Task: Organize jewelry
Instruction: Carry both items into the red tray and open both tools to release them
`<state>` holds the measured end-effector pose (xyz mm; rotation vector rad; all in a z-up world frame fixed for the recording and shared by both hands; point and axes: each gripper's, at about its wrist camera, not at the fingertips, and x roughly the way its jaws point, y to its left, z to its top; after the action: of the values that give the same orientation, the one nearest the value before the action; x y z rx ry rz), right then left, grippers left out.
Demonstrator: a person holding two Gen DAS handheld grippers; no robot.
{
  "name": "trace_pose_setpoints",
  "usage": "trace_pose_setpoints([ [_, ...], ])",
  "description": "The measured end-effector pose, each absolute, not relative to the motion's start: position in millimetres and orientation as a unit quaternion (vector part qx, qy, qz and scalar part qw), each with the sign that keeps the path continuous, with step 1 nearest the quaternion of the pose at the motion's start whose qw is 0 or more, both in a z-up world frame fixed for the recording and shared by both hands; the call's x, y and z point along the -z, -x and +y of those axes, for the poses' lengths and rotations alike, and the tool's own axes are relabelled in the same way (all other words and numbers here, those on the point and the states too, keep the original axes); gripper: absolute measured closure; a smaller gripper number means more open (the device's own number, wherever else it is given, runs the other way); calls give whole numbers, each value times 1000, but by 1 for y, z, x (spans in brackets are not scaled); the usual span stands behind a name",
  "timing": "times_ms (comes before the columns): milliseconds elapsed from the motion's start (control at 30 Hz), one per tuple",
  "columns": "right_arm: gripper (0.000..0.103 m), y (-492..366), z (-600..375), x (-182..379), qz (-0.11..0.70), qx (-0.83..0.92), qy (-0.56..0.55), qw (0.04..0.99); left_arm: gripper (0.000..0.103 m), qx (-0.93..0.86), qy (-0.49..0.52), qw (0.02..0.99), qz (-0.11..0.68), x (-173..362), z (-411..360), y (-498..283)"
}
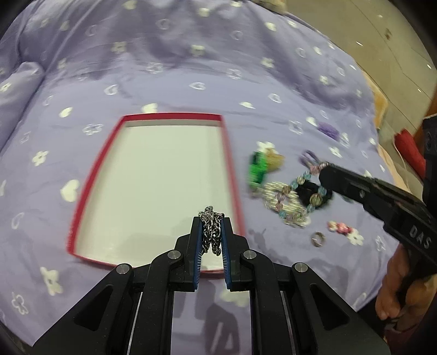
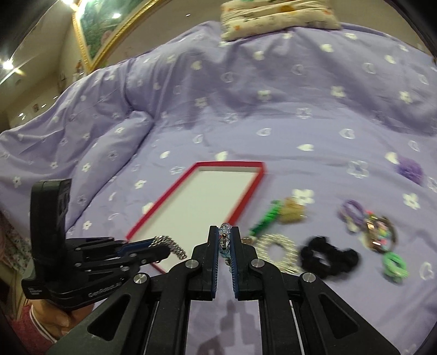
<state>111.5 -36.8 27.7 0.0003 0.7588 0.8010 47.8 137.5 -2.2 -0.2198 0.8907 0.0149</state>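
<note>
My left gripper (image 1: 211,222) is shut on a bunched silver chain (image 1: 210,234) and hangs over the near right corner of a red-rimmed tray (image 1: 172,117) with a bare white floor. From the right, my right gripper (image 1: 323,167) comes in shut on a pale beaded bracelet (image 1: 300,180), which dangles over the jewellery pile. In the right wrist view the right gripper (image 2: 224,229) pinches the beaded bracelet (image 2: 224,235) between its blue pads. The left gripper (image 2: 166,247) holds the chain (image 2: 170,245) by the tray's (image 2: 229,163) near edge.
On the lilac flowered bedcover (image 2: 245,82), right of the tray, lie a green coil tie (image 2: 266,218), a silver bracelet (image 2: 278,251), a black scrunchie (image 2: 327,256), purple coils (image 2: 352,211), a multicoloured bracelet (image 2: 379,232) and a purple scrunchie (image 2: 409,169). A ring (image 1: 318,239) lies nearer. A pillow (image 2: 278,19) sits far back.
</note>
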Motion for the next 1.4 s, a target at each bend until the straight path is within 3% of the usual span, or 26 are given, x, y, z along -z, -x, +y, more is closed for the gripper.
trace_pose_setpoints([
  [567,96,-124,65,26,439,-441,3,783,92,-71,148,872,461,51,221,-61],
  [1100,93,-131,71,63,486,-412,70,767,91,-87,126,858,491,79,218,-63],
  [1200,93,-130,70,63,485,-412,77,768,87,-89,125,856,494,79,219,-62],
  [1267,92,-131,72,63,487,-411,76,767,72,-91,125,856,494,77,219,-63],
  [1333,91,-132,71,62,488,-410,75,767,64,-95,121,858,490,75,219,-62],
  [1400,89,-132,70,61,488,-410,71,767,64,-97,117,860,487,71,219,-60],
])
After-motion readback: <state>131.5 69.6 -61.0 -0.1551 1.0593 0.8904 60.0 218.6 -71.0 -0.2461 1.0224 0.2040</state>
